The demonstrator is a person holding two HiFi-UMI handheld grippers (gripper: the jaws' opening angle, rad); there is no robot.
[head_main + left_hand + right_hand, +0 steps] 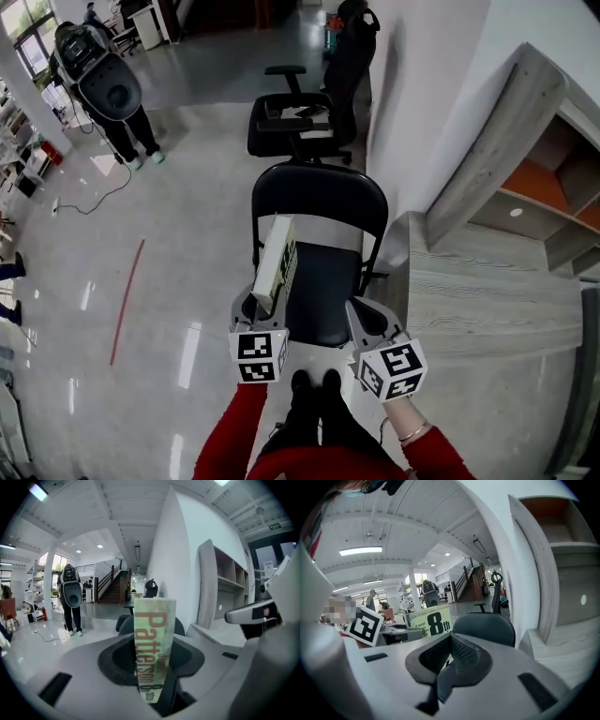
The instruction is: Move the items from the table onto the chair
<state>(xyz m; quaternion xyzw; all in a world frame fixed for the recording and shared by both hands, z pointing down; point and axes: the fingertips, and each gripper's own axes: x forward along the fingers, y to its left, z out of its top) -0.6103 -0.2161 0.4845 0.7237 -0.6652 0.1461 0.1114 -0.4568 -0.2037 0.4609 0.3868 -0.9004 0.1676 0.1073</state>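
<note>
Left gripper (267,302) pinches a book (277,259) over the chair (323,281); its own view shows the spine's letters. Right gripper (362,315) has its jaws touching.

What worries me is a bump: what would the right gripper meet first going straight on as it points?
Most likely the chair's backrest, which sits straight ahead of the right gripper with nothing in between. The book in the left gripper is off to its left. Depth is unclear.

The book (277,262) is paper, the table (487,291) wood-grain, the floor (169,272) glossy.
</note>
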